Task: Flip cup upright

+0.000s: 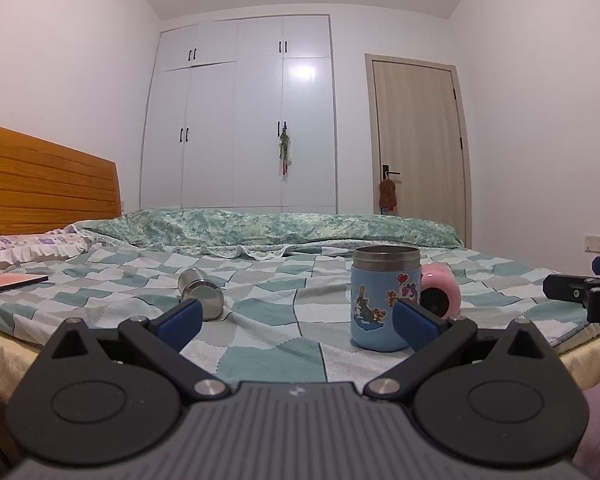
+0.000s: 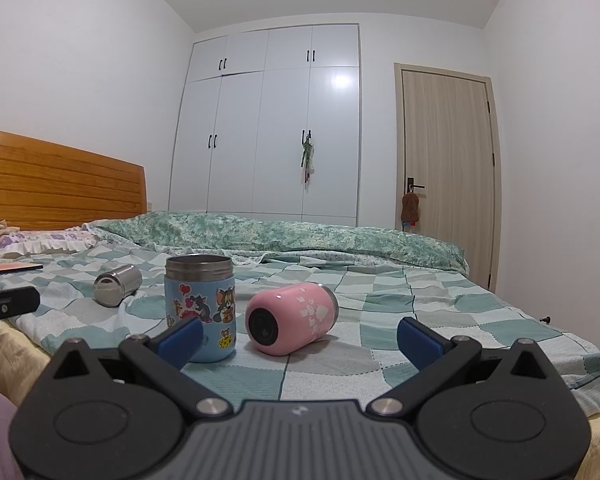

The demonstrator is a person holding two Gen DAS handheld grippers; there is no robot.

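Right wrist view: spread right gripper [image 2: 298,334] faces glossy pink cup [image 2: 290,318] lying sideways.

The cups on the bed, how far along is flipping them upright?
Done: the blue cup stands upright, mouth up. In hand: nothing; the left gripper and right gripper are both open and empty, short of the cups. Left: the pink cup and the steel cup lie on their sides on the checked bedspread.

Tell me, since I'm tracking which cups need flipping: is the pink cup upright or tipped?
Tipped. The pink cup lies on its side on the checked bedsheet, dark round end facing the camera, beside the upright blue cup.
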